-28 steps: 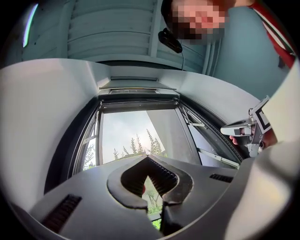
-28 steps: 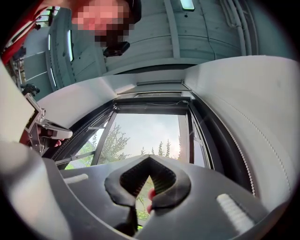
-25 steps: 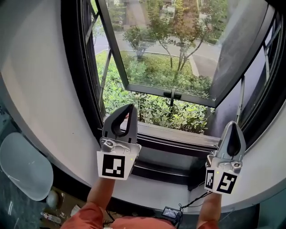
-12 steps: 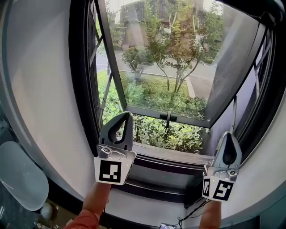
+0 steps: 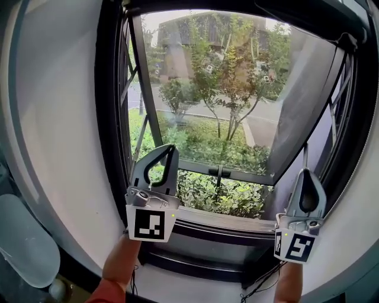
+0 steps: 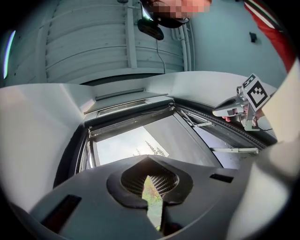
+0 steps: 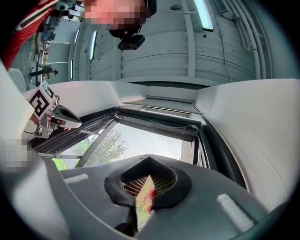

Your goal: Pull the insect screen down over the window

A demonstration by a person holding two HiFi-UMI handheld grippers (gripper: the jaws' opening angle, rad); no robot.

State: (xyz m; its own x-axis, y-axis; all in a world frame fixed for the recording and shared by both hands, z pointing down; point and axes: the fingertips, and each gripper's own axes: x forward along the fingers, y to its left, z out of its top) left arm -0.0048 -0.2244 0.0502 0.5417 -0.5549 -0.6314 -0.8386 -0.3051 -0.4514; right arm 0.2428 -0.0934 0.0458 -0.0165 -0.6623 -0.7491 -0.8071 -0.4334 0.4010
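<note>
Outside, shrubs (image 5: 222, 195) and trees (image 5: 231, 65) show sharp and unveiled through the window (image 5: 110, 118), and that sets the score: the insect screen is not down over the opening, not even partway, so by the look of it the whole pull is yet to come. Nothing like mesh hangs anywhere in the frame. The screen is most likely rolled up inside the dark top rail (image 5: 308, 16), though neither the fabric nor a pull bar can be picked out there, and the rail is cut off at the picture's upper edge. The glass pane (image 5: 225, 106) is swung outward. A grey panel (image 5: 299, 112) slants down the right side, and whether that is a second pane or part of the building is hard to say. Down in front, the left gripper (image 5: 170, 151) and the right gripper (image 5: 305, 176) are both held up before the lower half of the opening, just above the sill (image 5: 225, 223). Both have their jaws pressed together on nothing, with only a sliver of greenery showing through each. Neither touches the frame, and both sit well below the rail. White wall (image 5: 59, 118) curves away to the left.
</note>
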